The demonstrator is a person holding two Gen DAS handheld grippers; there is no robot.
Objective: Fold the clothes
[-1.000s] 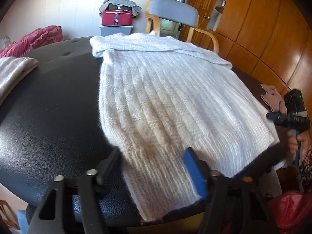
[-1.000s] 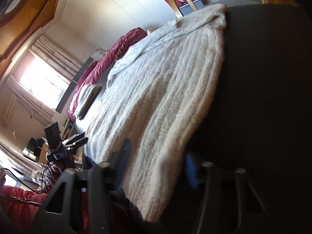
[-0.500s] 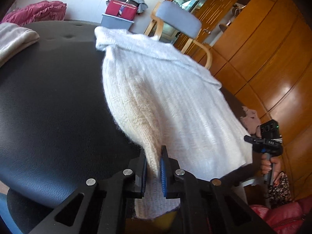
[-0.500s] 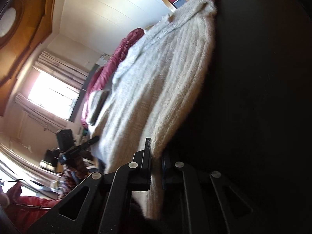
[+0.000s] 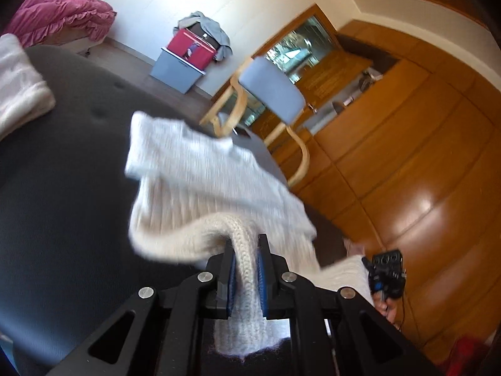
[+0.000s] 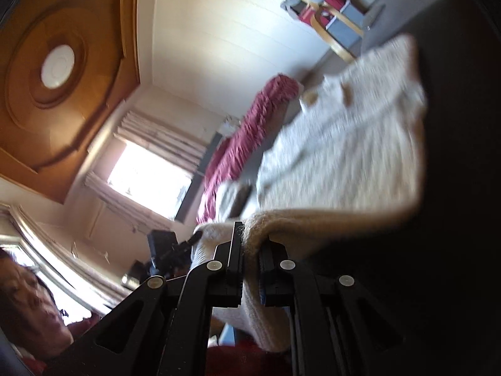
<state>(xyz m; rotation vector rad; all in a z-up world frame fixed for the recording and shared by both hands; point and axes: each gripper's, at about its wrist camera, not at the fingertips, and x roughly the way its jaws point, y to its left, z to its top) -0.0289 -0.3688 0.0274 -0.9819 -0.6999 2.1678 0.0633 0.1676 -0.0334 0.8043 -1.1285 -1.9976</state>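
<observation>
Black padded desk [image 5: 62, 206] beneath. Left claw [image 5: 245, 269] and right claw [image 6: 250, 266] clenched on sweater [image 5: 203, 181] hem corners; soft, floppy, light knit, best held there.

left gripper [image 5: 245, 274]: fingers pinched on knit, tilted down | right gripper [image 6: 250, 271]: fingers pinched on knit, near level

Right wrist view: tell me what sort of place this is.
Probably a bedroom in a home: a curtained window, a carved wooden ceiling, a ruffled red bedspread, and a knit sweater on a dark padded surface.
</observation>
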